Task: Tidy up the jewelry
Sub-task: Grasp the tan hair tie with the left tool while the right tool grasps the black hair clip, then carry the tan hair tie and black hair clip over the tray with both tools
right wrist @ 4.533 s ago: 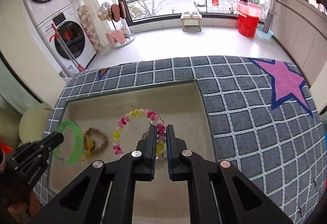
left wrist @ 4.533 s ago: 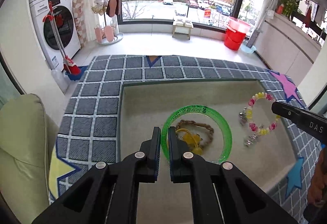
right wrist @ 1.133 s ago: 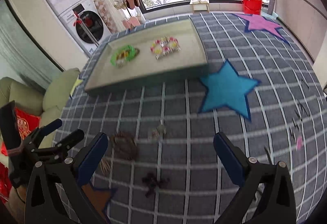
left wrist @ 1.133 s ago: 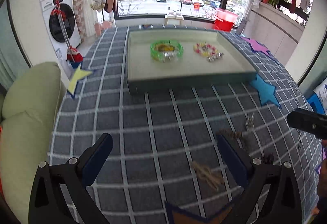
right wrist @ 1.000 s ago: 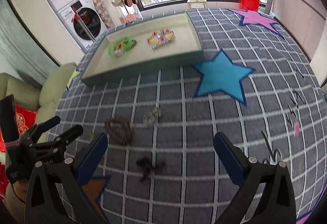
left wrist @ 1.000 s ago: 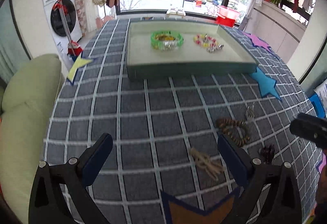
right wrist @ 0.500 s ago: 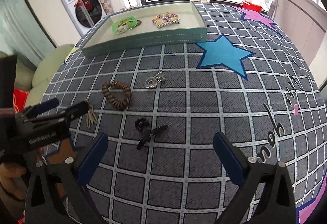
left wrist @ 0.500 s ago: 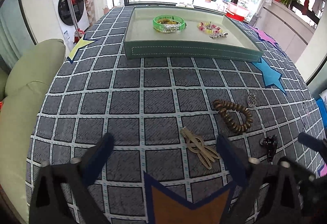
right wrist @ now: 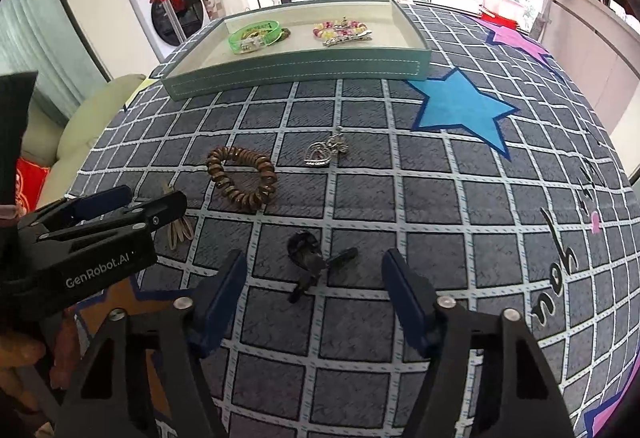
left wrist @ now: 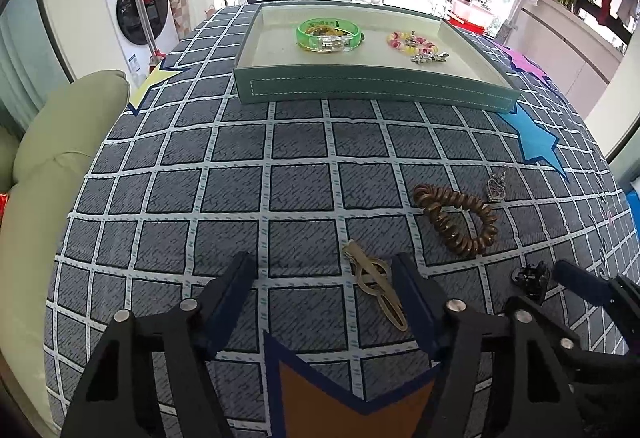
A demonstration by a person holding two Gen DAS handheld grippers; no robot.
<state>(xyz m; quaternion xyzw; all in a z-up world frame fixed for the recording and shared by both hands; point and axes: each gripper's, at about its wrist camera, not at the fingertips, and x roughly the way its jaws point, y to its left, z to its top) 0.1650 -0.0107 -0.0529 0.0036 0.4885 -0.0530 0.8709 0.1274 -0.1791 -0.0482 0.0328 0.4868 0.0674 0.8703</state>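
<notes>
Near the table's front edge, the left gripper (left wrist: 324,274) closes around a gold clip (left wrist: 376,284), the right gripper (right wrist: 312,270) around a black clip (right wrist: 308,258); neither is pressed yet.

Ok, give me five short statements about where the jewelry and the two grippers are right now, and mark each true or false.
1. The green bangle lies inside the tray. True.
2. The brown coil bracelet is in the tray. False: it lies on the checked cloth.
3. The right gripper is clamped on the black hair clip. False: the clip lies between closing jaws, untouched.
4. The gold hair clip lies by the left gripper. True.
5. The silver pendant is beside the beaded bracelet. False: it lies outside the tray.
</notes>
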